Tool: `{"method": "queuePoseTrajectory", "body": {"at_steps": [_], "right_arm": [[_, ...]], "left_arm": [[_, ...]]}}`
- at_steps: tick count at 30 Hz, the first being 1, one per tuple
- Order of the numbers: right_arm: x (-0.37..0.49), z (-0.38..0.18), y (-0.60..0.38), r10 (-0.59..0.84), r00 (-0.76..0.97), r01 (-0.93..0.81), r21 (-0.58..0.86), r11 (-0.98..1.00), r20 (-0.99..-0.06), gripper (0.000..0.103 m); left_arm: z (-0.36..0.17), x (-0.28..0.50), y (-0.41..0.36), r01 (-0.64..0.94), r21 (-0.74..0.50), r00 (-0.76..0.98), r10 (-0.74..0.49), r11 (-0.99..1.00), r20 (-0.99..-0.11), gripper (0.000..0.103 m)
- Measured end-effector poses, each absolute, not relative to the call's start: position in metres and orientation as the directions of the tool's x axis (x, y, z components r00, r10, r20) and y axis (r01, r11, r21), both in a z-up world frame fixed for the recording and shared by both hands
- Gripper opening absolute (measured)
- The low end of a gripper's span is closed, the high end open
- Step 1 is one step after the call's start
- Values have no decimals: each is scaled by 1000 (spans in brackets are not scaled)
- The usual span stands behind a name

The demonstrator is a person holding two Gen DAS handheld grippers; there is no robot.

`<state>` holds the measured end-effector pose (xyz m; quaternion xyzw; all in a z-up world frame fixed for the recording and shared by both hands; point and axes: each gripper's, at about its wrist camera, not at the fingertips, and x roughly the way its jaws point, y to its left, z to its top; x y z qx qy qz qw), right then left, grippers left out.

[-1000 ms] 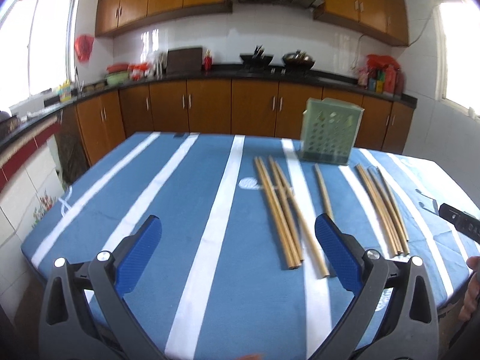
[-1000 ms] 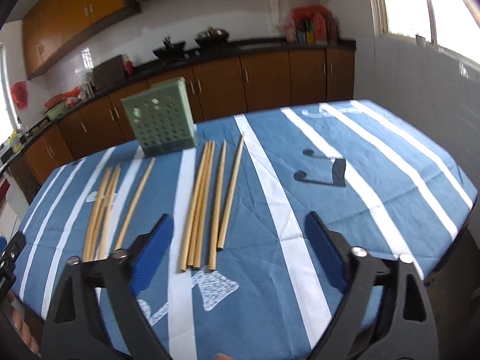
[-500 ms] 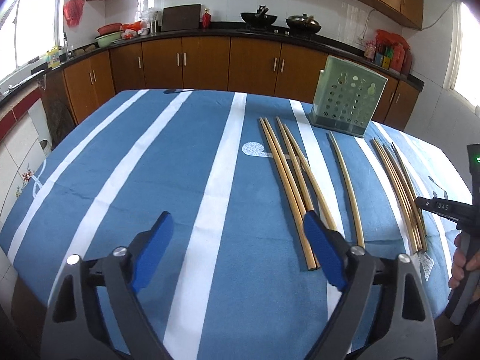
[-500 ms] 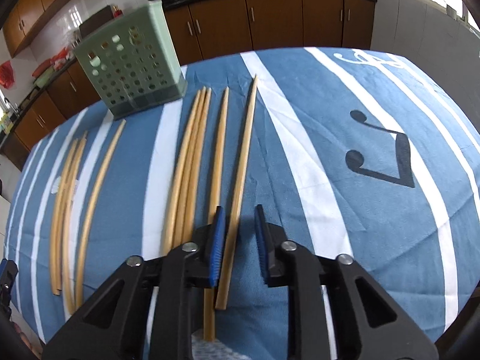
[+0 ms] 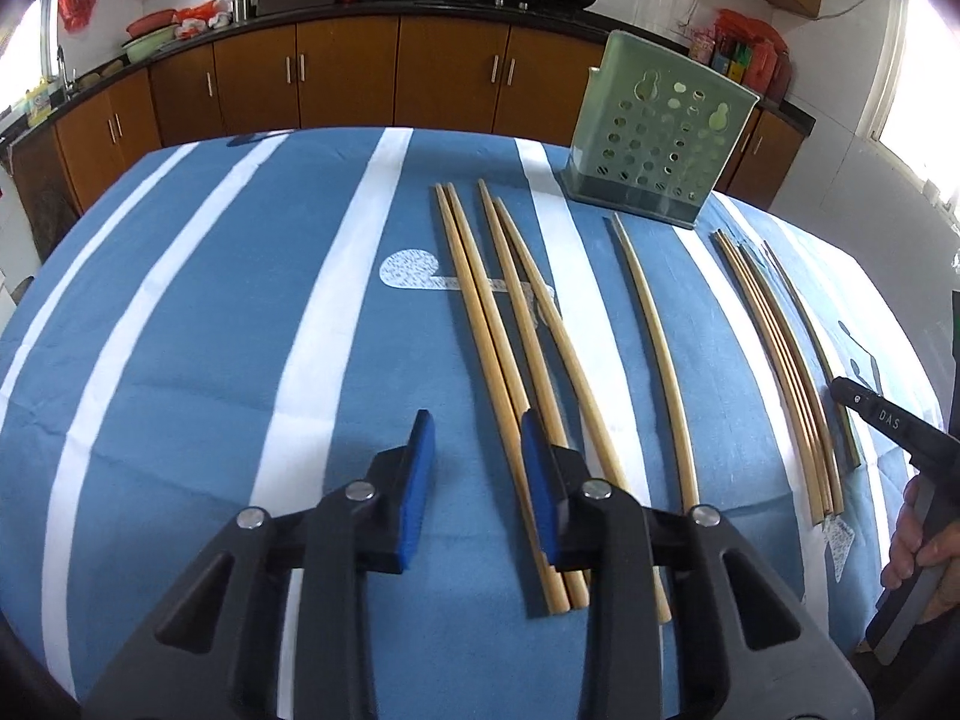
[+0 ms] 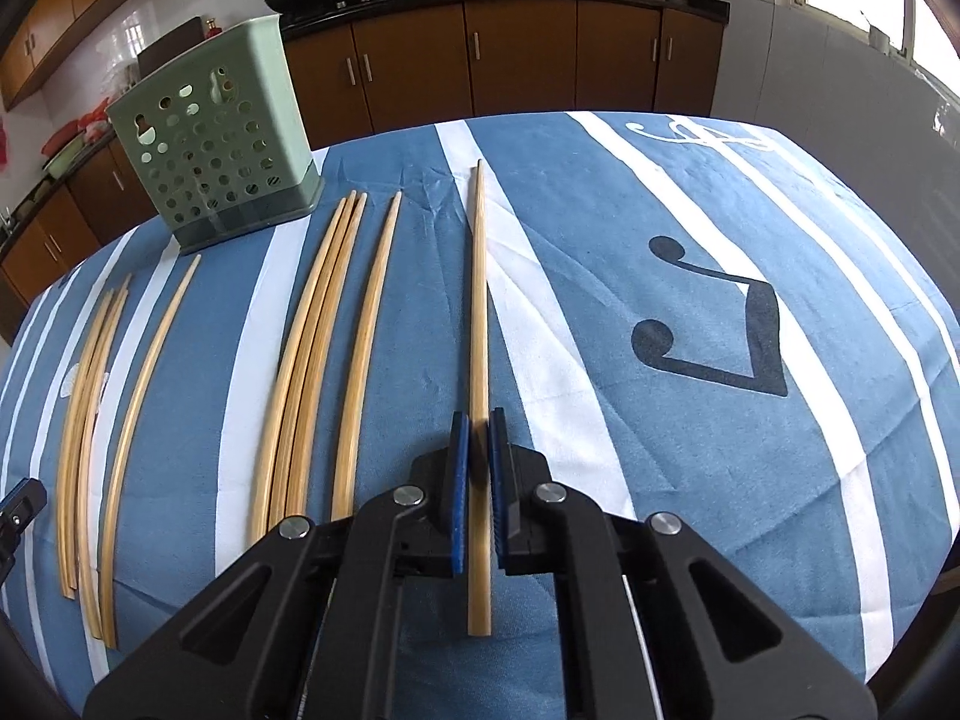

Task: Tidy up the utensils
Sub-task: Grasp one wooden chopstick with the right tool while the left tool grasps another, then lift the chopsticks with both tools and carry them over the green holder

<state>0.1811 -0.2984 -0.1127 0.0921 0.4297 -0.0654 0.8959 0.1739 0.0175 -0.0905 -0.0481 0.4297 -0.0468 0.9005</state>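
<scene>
My right tongs [image 6: 474,438] pinch the chopstick [image 6: 478,312] running straight ahead toward the far-left basket [image 6: 216,156], while my left tongs [image 5: 477,450], still empty, are closing over the leftmost pair [image 5: 480,324].

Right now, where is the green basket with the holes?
In the right wrist view the green basket stands upright at the far left of the striped tablecloth, just beyond the tips of the chopsticks.
</scene>
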Motion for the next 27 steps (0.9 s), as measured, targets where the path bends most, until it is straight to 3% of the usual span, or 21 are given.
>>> {"method": "queuePoseTrajectory", "body": {"at_steps": [11, 20, 27], "right_arm": [[192, -112, -299, -36, 628, 179, 99, 979, -777, 8], [211, -114, -321, -83, 641, 235, 93, 967, -763, 8], [210, -115, -328, -71, 652, 240, 116, 964, -755, 8]], "left_arm": [[-102, 193, 11, 55, -72, 601, -90, 996, -794, 9], [-101, 238, 42, -1, -21, 620, -16, 1000, -784, 8], [-101, 238, 55, 18, -66, 630, -62, 998, -774, 9]]}}
